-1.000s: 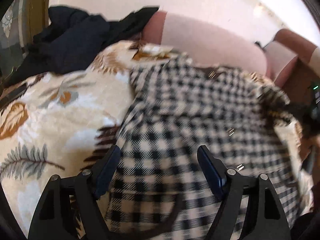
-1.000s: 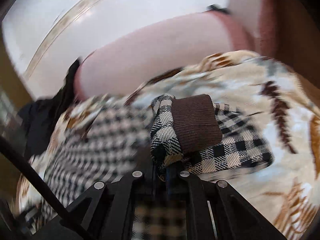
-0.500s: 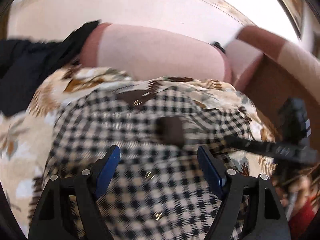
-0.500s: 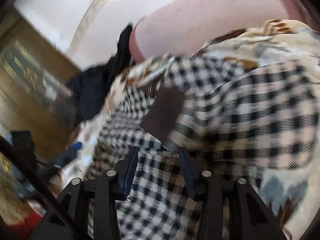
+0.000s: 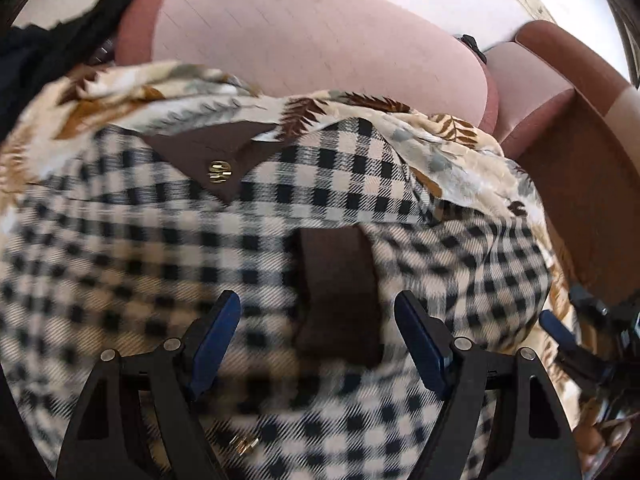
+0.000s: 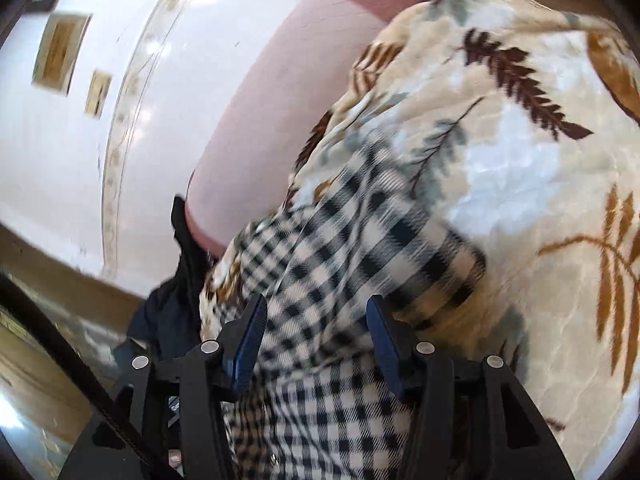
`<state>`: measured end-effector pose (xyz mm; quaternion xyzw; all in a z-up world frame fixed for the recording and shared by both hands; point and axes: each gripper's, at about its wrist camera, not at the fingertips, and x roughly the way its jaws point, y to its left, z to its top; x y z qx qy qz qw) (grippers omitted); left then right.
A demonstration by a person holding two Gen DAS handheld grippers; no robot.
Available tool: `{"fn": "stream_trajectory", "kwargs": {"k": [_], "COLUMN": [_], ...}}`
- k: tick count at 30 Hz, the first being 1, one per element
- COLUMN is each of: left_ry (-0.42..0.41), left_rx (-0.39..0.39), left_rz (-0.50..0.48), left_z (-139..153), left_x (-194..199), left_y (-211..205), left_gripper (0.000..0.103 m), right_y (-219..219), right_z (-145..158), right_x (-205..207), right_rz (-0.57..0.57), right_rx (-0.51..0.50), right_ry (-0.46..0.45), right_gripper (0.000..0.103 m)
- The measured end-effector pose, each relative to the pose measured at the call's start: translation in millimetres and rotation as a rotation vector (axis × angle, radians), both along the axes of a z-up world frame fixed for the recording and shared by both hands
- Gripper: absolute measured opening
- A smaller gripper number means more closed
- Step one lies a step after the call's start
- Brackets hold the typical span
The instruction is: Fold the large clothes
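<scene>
A black-and-cream checked jacket (image 5: pixel 160 240) lies spread on a leaf-print blanket (image 5: pixel 192 84). Its brown collar with a gold button (image 5: pixel 218 170) is at the far side. A sleeve with a brown knit cuff (image 5: pixel 340 288) lies folded across the jacket's middle. My left gripper (image 5: pixel 318 320) is open just above the cuff, holding nothing. In the right wrist view the jacket (image 6: pixel 340 264) runs under my right gripper (image 6: pixel 316 334), which is open and empty over the checked cloth. The right gripper's blue pad also shows at the left wrist view's right edge (image 5: pixel 556 330).
The blanket (image 6: pixel 520 184) covers a pink sofa with a rounded backrest (image 5: pixel 320 44) and a brown armrest (image 5: pixel 576 168). A dark garment (image 5: pixel 36 56) lies at the far left of the sofa (image 6: pixel 176 292). White wall is behind.
My right gripper has let go of the sleeve, opened and drawn back to the right. The sleeve now lies across the jacket. My left gripper has swung right over the cuff.
</scene>
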<state>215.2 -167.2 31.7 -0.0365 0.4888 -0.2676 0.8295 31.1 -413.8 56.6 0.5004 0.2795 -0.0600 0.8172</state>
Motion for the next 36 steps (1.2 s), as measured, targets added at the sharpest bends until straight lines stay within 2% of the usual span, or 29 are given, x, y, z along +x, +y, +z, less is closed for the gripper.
{"fn": "stream_trajectory", "kwargs": {"k": [2, 4, 5, 6, 7, 8, 12, 15, 20, 22, 25, 28, 31, 32, 34, 36], "left_ry": [0.050, 0.087, 0.111, 0.135, 0.153, 0.160, 0.097, 0.004, -0.166, -0.183, -0.131, -0.047, 0.042, 0.063, 0.092, 0.087], "left_rx": [-0.040, -0.047, -0.042, -0.030, -0.017, -0.009, -0.008, -0.010, 0.034, 0.059, 0.091, 0.131, 0.135, 0.133, 0.103, 0.096], "left_rz": [-0.033, -0.057, -0.073, -0.079, -0.074, -0.059, -0.029, 0.007, 0.130, 0.174, 0.245, 0.284, 0.328, 0.345, 0.356, 0.344], "left_z": [-6.7, -13.9, -19.0, -24.1, -28.2, -30.3, -6.7, 28.3, 84.9, 91.5, 75.1, 37.4, 2.8, -4.8, -14.3, -11.2], "left_x": [8.8, 12.9, 14.1, 14.3, 14.5, 13.6, 7.4, 6.7, 19.7, 29.4, 47.5, 64.6, 68.6, 68.1, 64.6, 60.2], "left_y": [-10.9, -21.7, -28.1, -33.5, -36.2, -36.6, -26.5, -2.9, 66.6, 92.0, 133.1, 158.9, 174.4, 176.0, 183.0, 186.5], "left_gripper": [0.078, 0.070, 0.051, 0.024, 0.012, 0.006, 0.005, 0.005, 0.005, 0.005, 0.005, 0.006, 0.014, 0.020, 0.023, 0.026], "right_y": [-6.8, -9.5, -9.3, -9.3, -7.1, -6.2, -3.3, 1.8, 19.3, 25.6, 34.4, 47.3, 64.0, 70.5, 84.4, 99.3], "right_z": [2.1, 3.0, 2.9, 3.4, 3.4, 3.9, 8.7, 14.7, 20.0, 18.2, 12.7, 6.9, 4.1, 4.7, 7.7, 10.8], "right_x": [2.7, 5.3, 7.7, 8.8, 13.1, 14.5, 17.1, 17.0, 26.4, 31.5, 40.6, 50.9, 63.3, 67.1, 75.4, 84.8], "right_rz": [-0.020, -0.027, -0.024, -0.019, -0.015, -0.013, -0.011, -0.005, 0.035, 0.051, 0.076, 0.099, 0.130, 0.137, 0.150, 0.171], "right_rx": [-0.021, -0.050, -0.065, -0.075, -0.090, -0.103, -0.158, -0.192, -0.231, -0.244, -0.260, -0.288, -0.343, -0.370, -0.435, -0.502], "right_ry": [0.009, 0.019, 0.024, 0.030, 0.037, 0.041, 0.045, 0.028, 0.037, 0.050, 0.072, 0.100, 0.124, 0.129, 0.134, 0.128], "right_gripper": [0.056, 0.056, 0.056, 0.056, 0.056, 0.056, 0.056, 0.056, 0.056, 0.056, 0.056, 0.056, 0.056, 0.056, 0.056, 0.055]}}
